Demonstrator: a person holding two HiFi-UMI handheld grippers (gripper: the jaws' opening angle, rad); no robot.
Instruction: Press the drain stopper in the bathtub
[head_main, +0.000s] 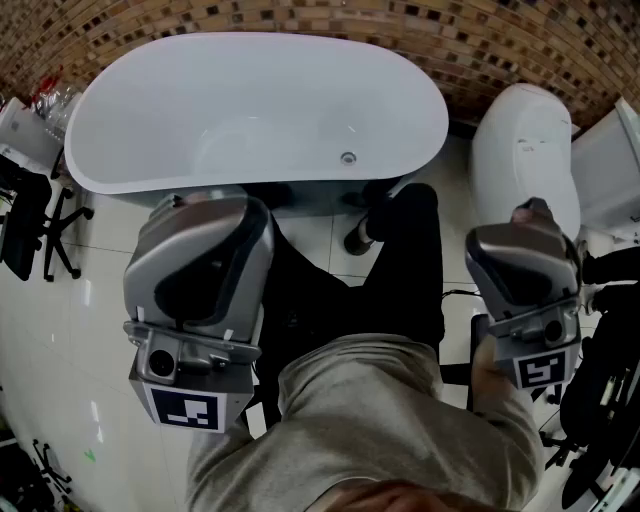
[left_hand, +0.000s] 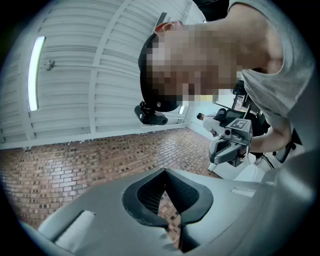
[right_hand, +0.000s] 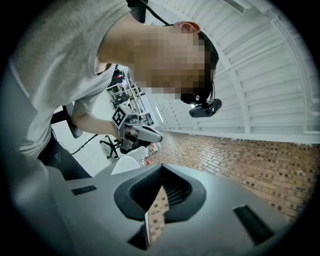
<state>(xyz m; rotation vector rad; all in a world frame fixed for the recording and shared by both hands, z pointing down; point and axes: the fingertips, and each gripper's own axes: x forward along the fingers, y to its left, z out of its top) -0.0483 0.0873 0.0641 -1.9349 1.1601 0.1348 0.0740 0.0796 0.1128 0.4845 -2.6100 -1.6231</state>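
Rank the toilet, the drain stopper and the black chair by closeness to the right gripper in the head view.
1. White toilet: right side, just beyond the right gripper.
2. Drain stopper: in the bathtub, up and left.
3. Black chair: far left edge.

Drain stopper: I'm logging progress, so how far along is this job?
Nothing looks done: the drain stopper sits untouched in the bathtub. In hand: nothing; the left gripper and right gripper are shut, empty, pointing up at the person. Left: reach in and press it.
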